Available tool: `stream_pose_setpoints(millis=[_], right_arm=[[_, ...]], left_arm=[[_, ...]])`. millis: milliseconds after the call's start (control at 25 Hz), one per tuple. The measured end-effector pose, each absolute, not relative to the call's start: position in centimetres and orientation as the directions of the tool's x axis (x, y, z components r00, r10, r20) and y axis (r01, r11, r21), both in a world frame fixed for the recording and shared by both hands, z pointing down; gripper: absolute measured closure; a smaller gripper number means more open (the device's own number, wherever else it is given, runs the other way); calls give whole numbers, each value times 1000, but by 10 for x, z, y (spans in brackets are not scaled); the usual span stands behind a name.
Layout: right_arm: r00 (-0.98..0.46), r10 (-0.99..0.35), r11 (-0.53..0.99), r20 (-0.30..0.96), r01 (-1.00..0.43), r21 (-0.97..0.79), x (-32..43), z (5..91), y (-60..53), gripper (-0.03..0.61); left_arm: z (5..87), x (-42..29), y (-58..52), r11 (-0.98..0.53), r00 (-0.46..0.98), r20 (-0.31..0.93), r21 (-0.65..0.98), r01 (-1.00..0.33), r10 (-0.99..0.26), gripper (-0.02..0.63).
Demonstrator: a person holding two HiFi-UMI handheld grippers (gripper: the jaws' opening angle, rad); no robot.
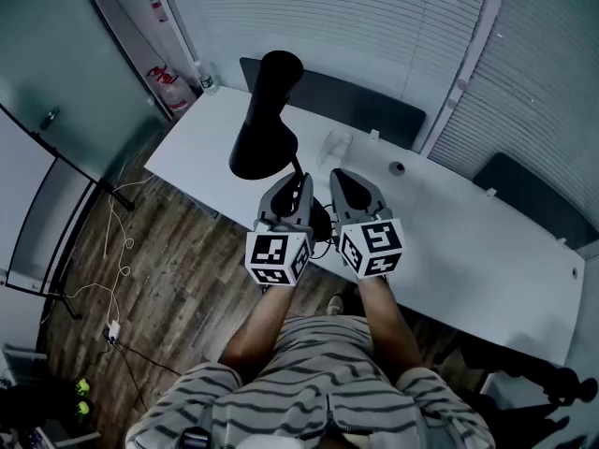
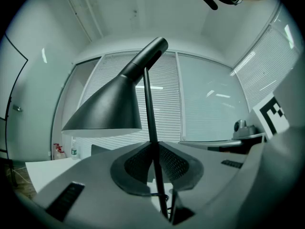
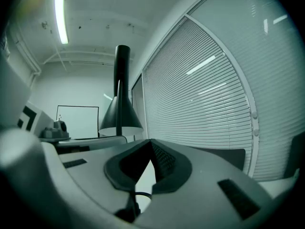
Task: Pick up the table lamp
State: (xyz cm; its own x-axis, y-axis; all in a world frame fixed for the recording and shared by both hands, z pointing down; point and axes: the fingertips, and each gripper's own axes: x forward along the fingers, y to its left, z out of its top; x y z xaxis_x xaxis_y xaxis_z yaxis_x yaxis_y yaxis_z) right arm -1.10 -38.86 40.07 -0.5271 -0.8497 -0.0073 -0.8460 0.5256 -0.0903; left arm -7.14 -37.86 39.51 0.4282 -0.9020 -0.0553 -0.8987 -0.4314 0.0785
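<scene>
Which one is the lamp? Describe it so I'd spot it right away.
On the long white table beside the window blinds, look to the near edge. The black table lamp rises there, its thin stem pinched by the left gripper; unlike the small clear cup behind it, it is tall and dark with a cone-shaped shade.

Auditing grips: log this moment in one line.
left gripper: shut on stem of black cone-shaded table lamp; right gripper: shut, empty
</scene>
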Motion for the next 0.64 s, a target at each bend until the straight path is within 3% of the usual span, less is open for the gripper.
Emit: stream_pose_setpoints(millis=[640], right_arm=[[-515,-857,515,-17,-853,-86,-9,399,-384,568]], left_arm=[[399,-71,-375,-443,440,-55,92,-892,-897,569]])
